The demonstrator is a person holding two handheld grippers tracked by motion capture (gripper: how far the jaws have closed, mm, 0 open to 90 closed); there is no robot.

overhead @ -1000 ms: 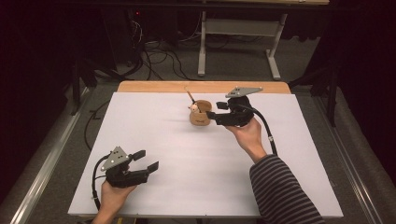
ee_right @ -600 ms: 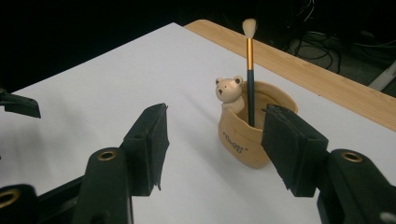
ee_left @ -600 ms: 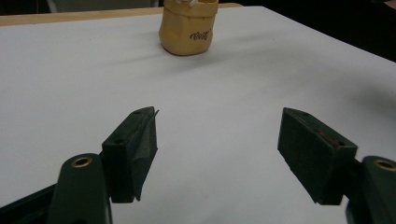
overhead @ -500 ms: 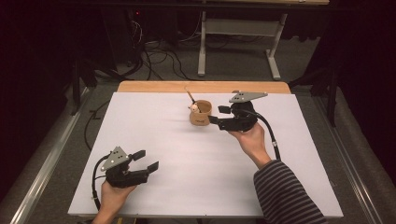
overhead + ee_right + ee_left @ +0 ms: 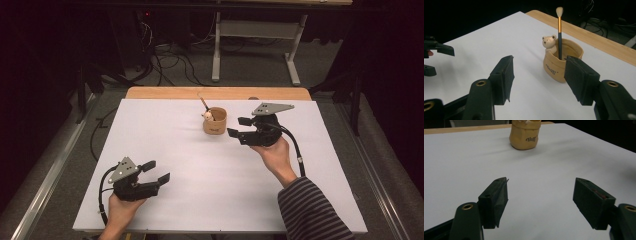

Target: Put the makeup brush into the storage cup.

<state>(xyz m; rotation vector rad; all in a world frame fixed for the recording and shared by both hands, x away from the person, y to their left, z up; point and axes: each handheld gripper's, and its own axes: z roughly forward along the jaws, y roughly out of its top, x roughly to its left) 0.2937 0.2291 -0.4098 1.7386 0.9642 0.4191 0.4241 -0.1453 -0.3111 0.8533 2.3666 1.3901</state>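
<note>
A tan cup (image 5: 215, 121) stands at the middle back of the white table top (image 5: 200, 170). A small bear figure (image 5: 549, 43) sits on its rim and a brush (image 5: 559, 32) stands upright inside it. My right gripper (image 5: 238, 126) hovers just right of the cup, pointing at it, open with nothing between its pads; in the right gripper view (image 5: 539, 67) the cup (image 5: 560, 63) sits a little beyond the right pad. My left gripper (image 5: 159, 170) rests open and empty at the front left, aimed across the table at the distant cup (image 5: 524, 135).
A strip of wooden table edge (image 5: 215, 93) runs along the far side behind the white sheet. Beyond it, on the dark floor, lie cables (image 5: 170, 55) and a grey desk frame (image 5: 255, 45). A metal rail (image 5: 45, 185) borders the table's left side.
My right gripper has drifted a little to the right, away from the cup, its jaws just as wide. The left gripper and the cup stay where they were.
</note>
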